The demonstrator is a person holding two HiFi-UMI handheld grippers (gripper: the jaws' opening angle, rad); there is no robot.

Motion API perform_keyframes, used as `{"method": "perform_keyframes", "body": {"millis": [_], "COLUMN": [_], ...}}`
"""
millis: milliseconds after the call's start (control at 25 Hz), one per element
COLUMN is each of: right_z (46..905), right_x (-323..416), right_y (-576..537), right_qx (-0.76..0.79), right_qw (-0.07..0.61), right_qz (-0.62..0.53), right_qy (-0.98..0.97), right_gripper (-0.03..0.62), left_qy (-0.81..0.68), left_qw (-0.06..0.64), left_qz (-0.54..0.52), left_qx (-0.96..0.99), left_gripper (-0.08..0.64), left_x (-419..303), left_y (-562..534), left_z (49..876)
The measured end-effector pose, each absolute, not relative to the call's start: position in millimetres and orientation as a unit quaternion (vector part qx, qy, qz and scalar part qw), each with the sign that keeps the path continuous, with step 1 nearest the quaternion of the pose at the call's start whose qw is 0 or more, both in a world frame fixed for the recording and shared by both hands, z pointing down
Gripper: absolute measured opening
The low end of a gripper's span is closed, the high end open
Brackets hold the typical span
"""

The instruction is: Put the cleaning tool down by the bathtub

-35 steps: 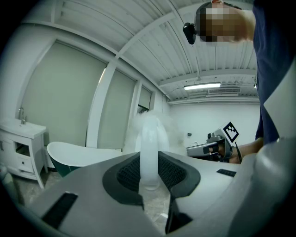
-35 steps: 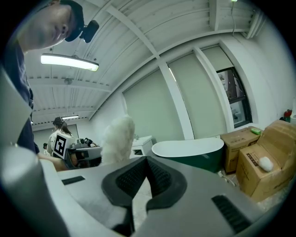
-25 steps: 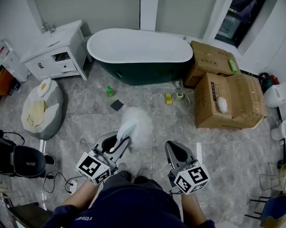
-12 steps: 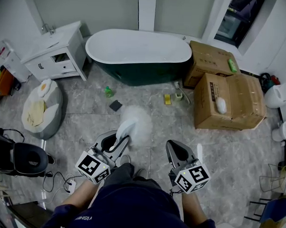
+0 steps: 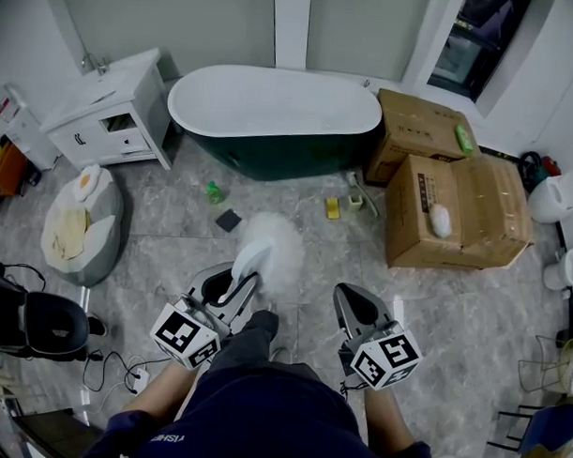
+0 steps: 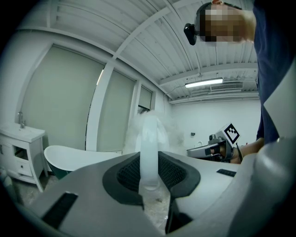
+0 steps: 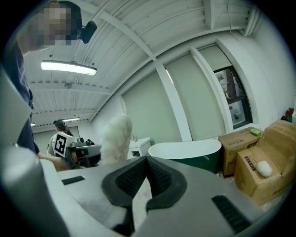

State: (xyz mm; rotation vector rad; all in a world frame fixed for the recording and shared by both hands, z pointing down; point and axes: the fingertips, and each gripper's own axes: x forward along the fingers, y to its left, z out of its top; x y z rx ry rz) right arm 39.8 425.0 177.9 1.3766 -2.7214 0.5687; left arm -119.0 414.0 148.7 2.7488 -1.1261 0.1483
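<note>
A fluffy white duster (image 5: 272,249) with a pale translucent handle (image 6: 149,152) stands up between the jaws of my left gripper (image 5: 236,284), which is shut on that handle. In the left gripper view the handle sits squarely between the black pads of the left gripper (image 6: 149,175), with the fluffy head above. The dark green bathtub (image 5: 280,150) with a white inside stands across the floor, well ahead of both grippers. My right gripper (image 5: 348,297) is held level beside the left one, shut with nothing in it. The right gripper (image 7: 145,178) looks toward the bathtub (image 7: 189,150), and the duster (image 7: 114,139) shows at its left.
A white vanity cabinet (image 5: 112,114) stands left of the tub and cardboard boxes (image 5: 456,210) right of it. On the floor near the tub lie a green bottle (image 5: 214,192), a dark pad (image 5: 229,219) and a yellow sponge (image 5: 332,208). A beanbag (image 5: 80,221) and a black chair (image 5: 30,322) are at the left.
The person's leg has swung forward between the grippers and the room has drifted slightly left in the head view. Both grippers keep their pose, the duster still held.
</note>
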Motion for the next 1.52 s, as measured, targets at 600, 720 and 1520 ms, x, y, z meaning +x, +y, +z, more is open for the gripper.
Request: {"method": "perform_keyframes", "body": {"millis": [600, 720, 1520], "right_z": [190, 193, 197], "right_x": [33, 27, -24], "right_y": [350, 329, 179], "right_qx": [0.448, 0.452, 0.474], "right_qw": [0.035, 0.037, 0.045], "right_qz": [0.191, 0.196, 0.211], "right_qy": [-0.873, -0.87, -0.854], "right_gripper": [0.005, 0.005, 0.005], "left_qy": [-0.372, -0.368, -0.339], "left_qw": [0.098, 0.103, 0.126], "left_qz": [0.046, 0.047, 0.052], "left_qx": [0.922, 0.923, 0.931], "left_gripper": [0.109, 0.109, 0.109], "left_x": [-125, -131, -175], "left_y": [334, 311, 155], "left_z": [165, 168, 183]}}
